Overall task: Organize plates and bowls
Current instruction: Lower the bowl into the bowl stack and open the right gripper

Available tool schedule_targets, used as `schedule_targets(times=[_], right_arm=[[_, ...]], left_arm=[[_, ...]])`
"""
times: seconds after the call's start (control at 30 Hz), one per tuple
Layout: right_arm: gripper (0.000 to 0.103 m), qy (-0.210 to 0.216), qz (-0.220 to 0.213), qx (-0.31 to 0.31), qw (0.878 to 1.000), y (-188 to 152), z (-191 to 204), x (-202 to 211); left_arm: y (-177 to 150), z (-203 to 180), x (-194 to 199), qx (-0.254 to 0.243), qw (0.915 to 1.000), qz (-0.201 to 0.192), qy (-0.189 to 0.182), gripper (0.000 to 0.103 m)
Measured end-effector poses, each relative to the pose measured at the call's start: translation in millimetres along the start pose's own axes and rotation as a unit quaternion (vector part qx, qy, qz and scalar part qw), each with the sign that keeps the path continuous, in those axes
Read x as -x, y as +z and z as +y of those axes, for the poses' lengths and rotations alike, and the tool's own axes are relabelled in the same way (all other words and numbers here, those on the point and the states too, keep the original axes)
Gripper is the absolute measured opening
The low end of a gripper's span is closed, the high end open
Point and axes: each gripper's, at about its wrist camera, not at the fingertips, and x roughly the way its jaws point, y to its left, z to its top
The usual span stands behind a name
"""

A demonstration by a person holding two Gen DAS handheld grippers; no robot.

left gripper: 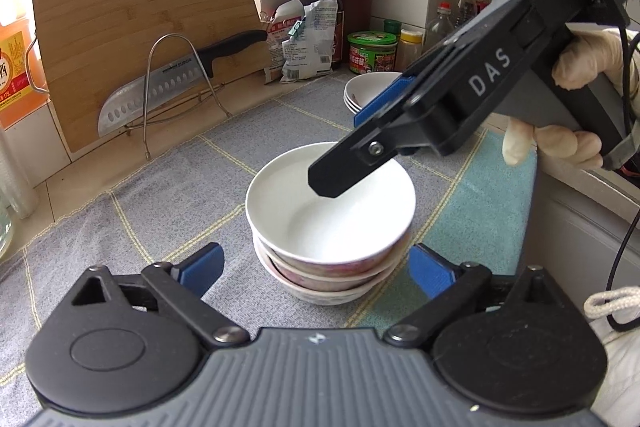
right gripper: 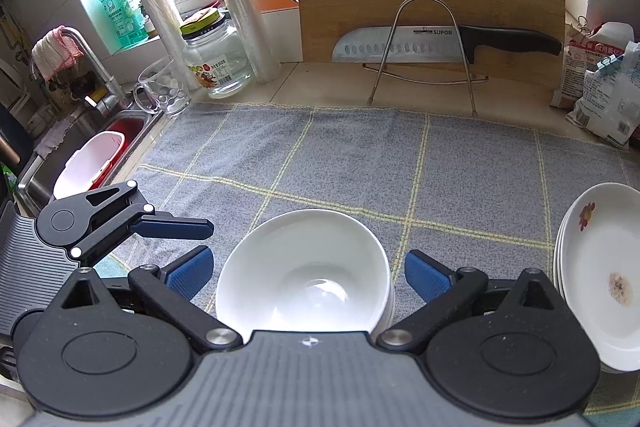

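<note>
Our right gripper [left gripper: 356, 143] angled down over bowl stack [left gripper: 330, 223], fingers spread, nothing gripped. Our left gripper [left gripper: 316, 269] level, fingers apart, flanking stack. Plates [right gripper: 600, 275] near right.

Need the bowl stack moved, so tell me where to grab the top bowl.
Pinch the top bowl's rim from above, one finger inside. It sits nested upright in the stack, walls flaring, rim exposed all around; the right gripper already hangs open over it.
</note>
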Motion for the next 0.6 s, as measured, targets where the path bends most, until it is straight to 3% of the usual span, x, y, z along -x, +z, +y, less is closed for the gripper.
schedule_targets(times=[0.23,0.6], right_arm=[[0.103,-0.009,0.001,0.016,1.0,-14,3,8],[0.103,-0.03,0.021,0.029,0.999,-41,9,16]], left_arm=[[-16,10,-23,0.019,0.9989,0.04,-0.017,0.098],[-29,10,-61,-0.003,0.9951,0.092,-0.037,0.098]])
